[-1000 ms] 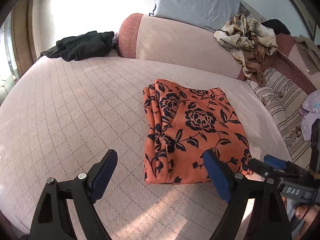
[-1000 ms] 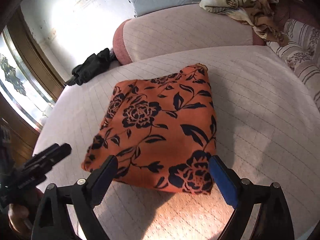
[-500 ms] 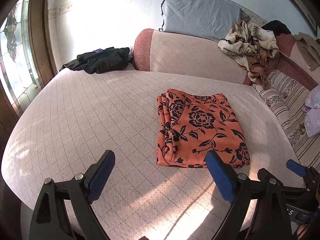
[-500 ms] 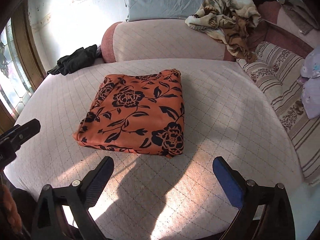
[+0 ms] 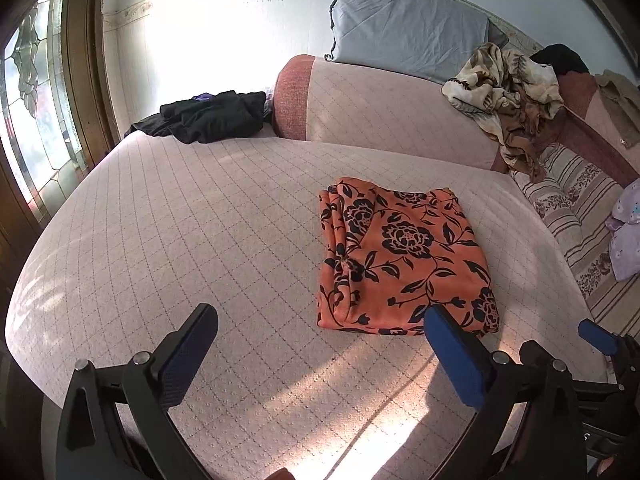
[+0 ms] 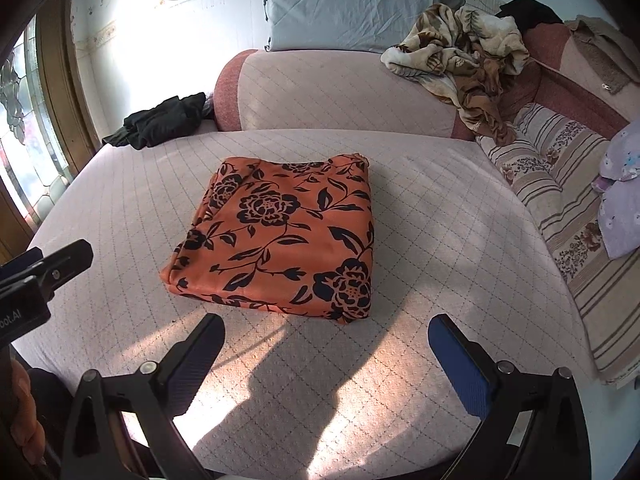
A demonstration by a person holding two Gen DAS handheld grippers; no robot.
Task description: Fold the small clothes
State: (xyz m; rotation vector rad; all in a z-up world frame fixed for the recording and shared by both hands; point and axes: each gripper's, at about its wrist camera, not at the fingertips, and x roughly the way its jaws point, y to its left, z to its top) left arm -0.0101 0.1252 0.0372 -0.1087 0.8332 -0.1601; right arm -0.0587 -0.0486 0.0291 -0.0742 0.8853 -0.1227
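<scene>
Both hand-held grippers, left (image 5: 320, 354) and right (image 6: 326, 354), gape empty; orange floral garment (image 6: 280, 236) at frame centre looks folded, so next probably fetch another.

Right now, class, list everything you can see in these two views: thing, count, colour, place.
folded floral cloth: one, orange with black flowers, middle of the bed
quilted bed cover: one, pale pink, under the cloth
dark clothes: one heap, black, far left corner
pillow: one, grey-blue, against the wall
patterned blanket: one, cream and brown, crumpled on the bolster
striped cushion: one, beige, right side
left gripper: black and blue, open
right gripper: black and blue, open
</scene>
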